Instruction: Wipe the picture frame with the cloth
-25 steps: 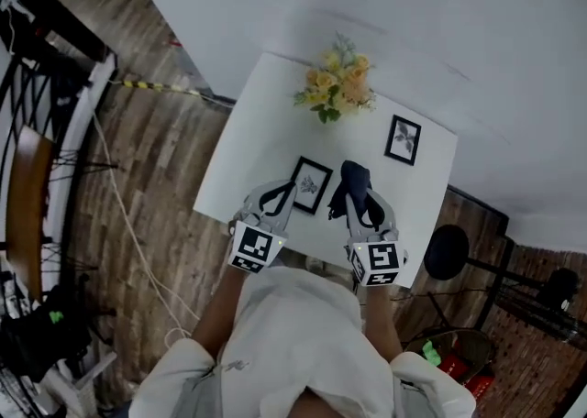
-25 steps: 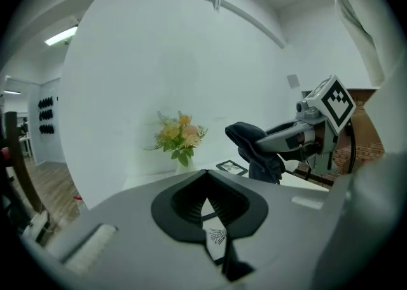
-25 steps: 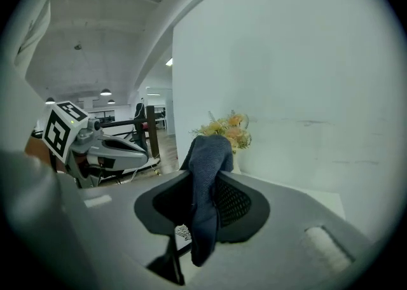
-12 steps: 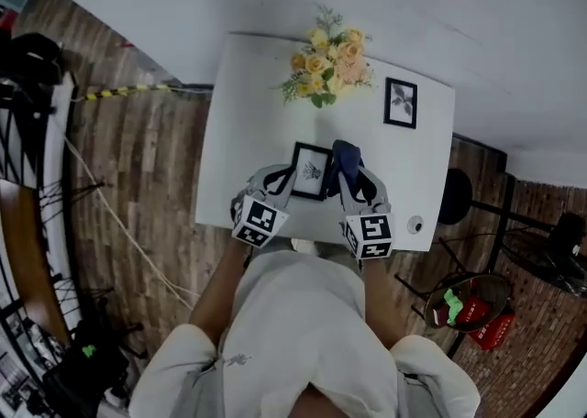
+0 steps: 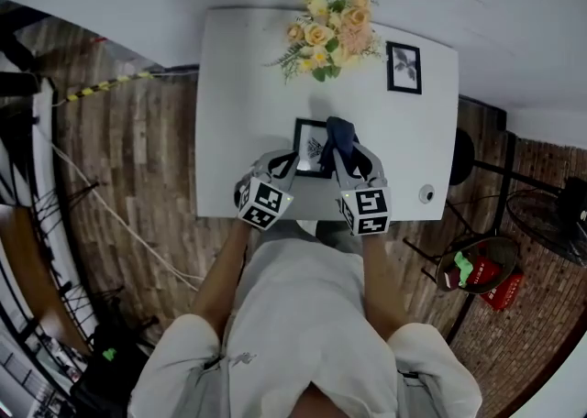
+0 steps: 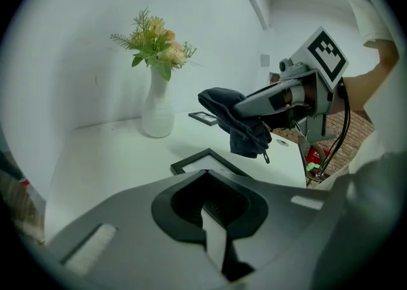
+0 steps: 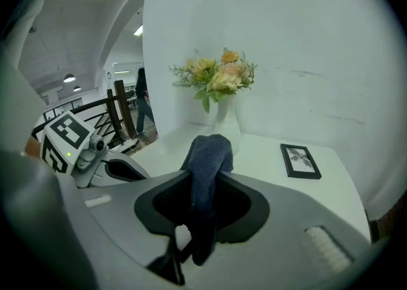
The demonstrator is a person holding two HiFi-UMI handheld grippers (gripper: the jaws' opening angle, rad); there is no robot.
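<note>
**Q:** How far has the wiping advanced?

**A:** Seemingly it is only at the approach stage. The right gripper (image 5: 347, 161) is clamped on the dark blue fabric cloth (image 5: 341, 135). The cloth hangs over the right side of the black-rimmed rectangular picture frame (image 5: 310, 146), which lies flat near the front of the white table (image 5: 238, 86). Contact between cloth and frame cannot be confirmed.

**Q:** And the left gripper?

**A:** The left gripper (image 5: 292, 165) has its jaws closed on nothing. It sits at the frame's left edge, probably to steady it. The whole frame surface apparently remains to be wiped.

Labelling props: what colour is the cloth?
Dark blue cloth, clearest in the right gripper view.
</note>
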